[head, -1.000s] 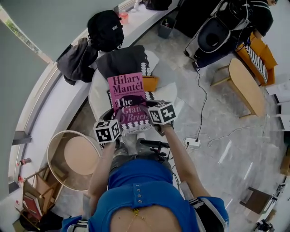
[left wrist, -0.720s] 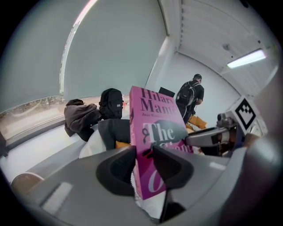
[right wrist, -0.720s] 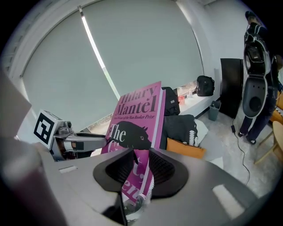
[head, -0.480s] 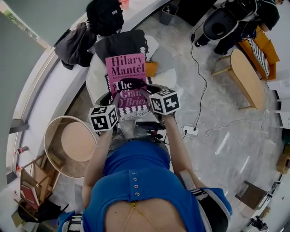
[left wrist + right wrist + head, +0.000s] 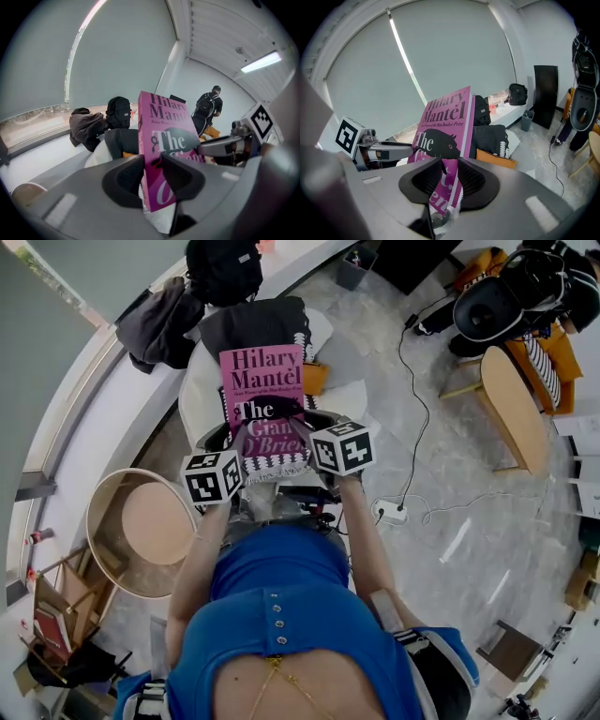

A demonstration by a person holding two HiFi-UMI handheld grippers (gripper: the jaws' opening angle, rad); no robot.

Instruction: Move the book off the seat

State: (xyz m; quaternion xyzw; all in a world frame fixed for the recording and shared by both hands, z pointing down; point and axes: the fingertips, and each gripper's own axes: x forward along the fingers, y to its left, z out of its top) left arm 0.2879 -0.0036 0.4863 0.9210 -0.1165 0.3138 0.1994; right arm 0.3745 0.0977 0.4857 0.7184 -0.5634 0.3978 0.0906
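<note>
Left gripper view: fingers [image 5: 125, 177] on book [image 5: 161, 119]

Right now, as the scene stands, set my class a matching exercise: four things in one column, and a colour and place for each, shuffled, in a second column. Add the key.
Column 1
1. book
2. backpack
3. power strip
4. round table

Column 2
A. black, on the ledge
B. white, on the floor
C. pink, clamped in the left tongs and right tongs
D. tan, at the person's left

Pairs: 1-C, 2-A, 3-B, 4-D
</note>
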